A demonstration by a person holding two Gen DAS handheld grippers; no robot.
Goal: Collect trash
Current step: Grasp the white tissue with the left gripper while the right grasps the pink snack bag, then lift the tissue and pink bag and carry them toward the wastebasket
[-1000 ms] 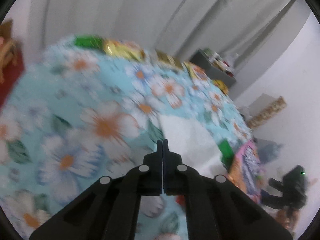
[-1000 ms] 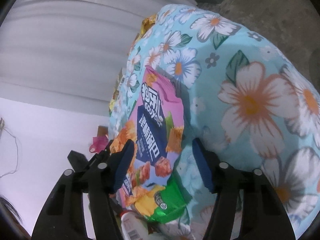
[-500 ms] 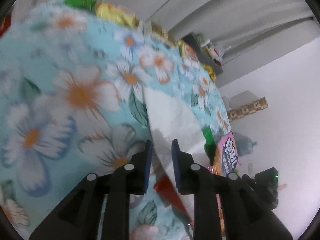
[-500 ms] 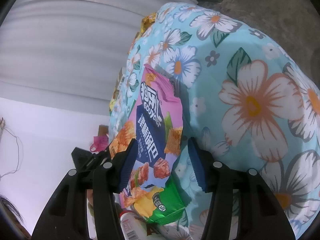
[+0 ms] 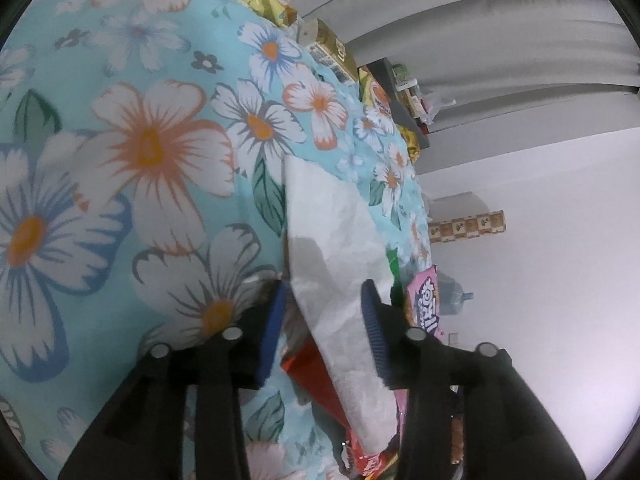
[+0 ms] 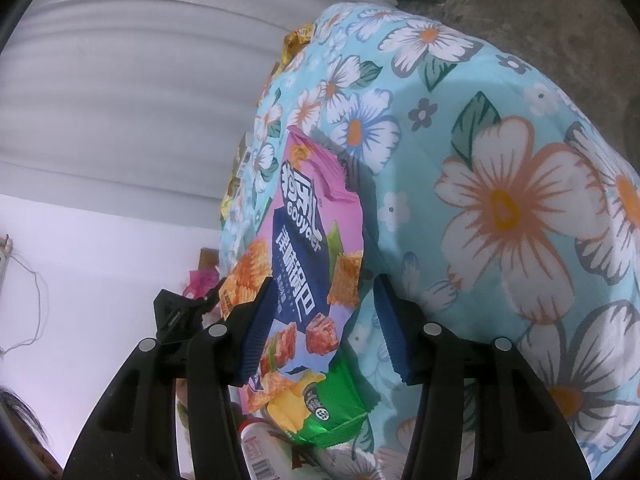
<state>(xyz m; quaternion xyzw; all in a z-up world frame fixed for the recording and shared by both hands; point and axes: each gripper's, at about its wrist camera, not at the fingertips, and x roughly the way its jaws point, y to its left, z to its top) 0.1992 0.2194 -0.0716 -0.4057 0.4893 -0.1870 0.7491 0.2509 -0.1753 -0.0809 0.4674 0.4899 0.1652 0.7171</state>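
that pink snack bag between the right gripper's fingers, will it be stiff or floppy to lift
Probably floppy: the pink snack bag is thin, creased film and looks fairly flat. Likely light for its size. Its glossy surface may slide against the fingers, so a pinch near one edge could let it droop.

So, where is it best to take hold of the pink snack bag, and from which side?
Grip the pink snack bag across its lower middle, coming from its green bottom end along its length. It lies flat and long on the flowered cloth, and the right gripper already straddles that part, its jaws closing with the bag between them, so both side edges are probably reachable.
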